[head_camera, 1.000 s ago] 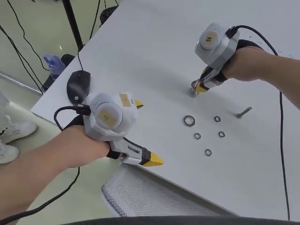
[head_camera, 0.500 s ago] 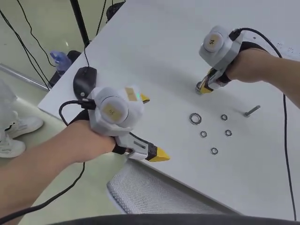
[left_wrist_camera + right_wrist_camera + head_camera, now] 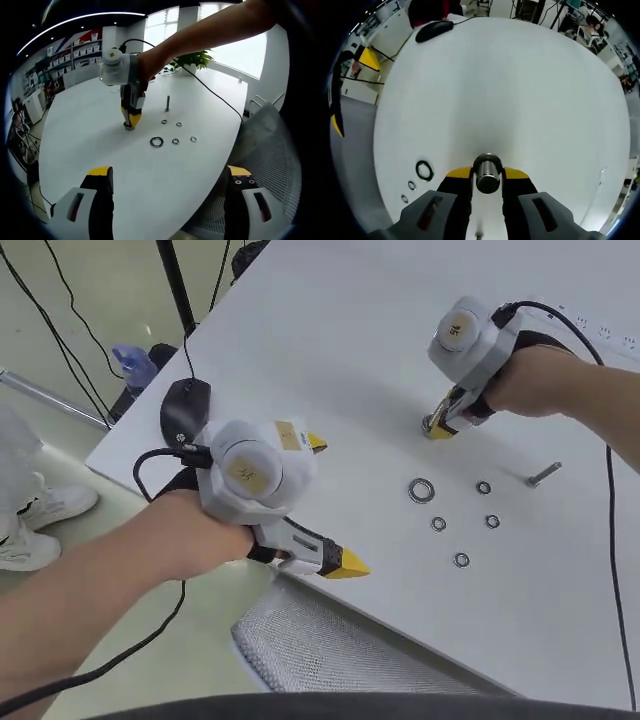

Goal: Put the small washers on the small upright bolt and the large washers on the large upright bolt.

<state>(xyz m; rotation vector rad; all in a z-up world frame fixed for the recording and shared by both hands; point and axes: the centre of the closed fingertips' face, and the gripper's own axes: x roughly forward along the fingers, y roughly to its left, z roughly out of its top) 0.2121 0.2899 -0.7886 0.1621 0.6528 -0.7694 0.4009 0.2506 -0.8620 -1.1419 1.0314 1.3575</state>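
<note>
Large bolt (image 3: 487,172) clamped in right tongs (image 3: 488,176), left tongs (image 3: 169,172) spread (wide), white table (image 3: 330,330), shelves (image 3: 80,50) beyond

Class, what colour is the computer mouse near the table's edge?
Black; the mouse shows best in the head view.

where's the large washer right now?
The large washer lies flat on the table, centre-right in the head view. A small washer sits just below it, and the right gripper holds the bolt above it.
</note>
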